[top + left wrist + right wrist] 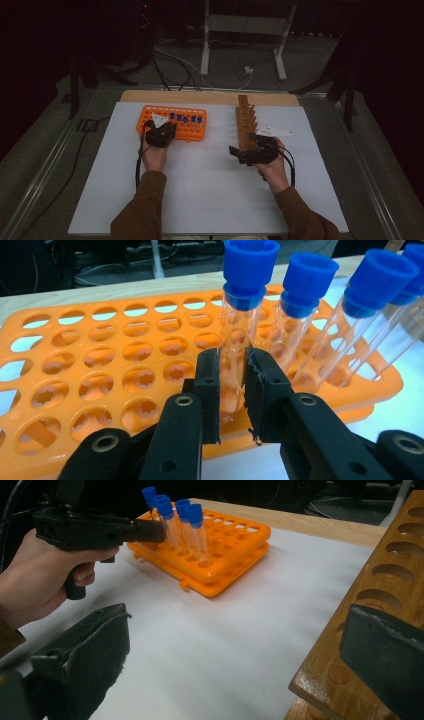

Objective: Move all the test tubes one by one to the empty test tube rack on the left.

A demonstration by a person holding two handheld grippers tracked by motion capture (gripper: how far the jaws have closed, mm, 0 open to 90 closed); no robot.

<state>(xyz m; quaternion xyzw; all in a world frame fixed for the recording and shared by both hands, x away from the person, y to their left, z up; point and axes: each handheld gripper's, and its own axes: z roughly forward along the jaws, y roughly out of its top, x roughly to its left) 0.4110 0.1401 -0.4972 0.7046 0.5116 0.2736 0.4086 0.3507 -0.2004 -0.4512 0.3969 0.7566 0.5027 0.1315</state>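
An orange test-tube rack (pixel 192 134) sits on the left of the white mat, with several blue-capped clear tubes (pixel 185 119) upright along its back row. My left gripper (pixel 232 390) is shut on the lower part of one tube (pixel 241 325), which stands in its hole in the rack (pixel 100 360); the other tubes (pixel 306 305) stand just to its right. A wooden rack (pixel 246 120) with a row of holes lies at centre right. My right gripper (pixel 239 154) stands open by its near end, its jaws wide apart with nothing between them (pixel 237 630).
A white mat (pixel 210 185) covers the table, with a wooden strip (pixel 210 96) along the far edge. Beyond it, on the floor, are a metal stand (pixel 240 30) and cables. In the right gripper view, the wooden rack (pixel 395 570) borders the right side.
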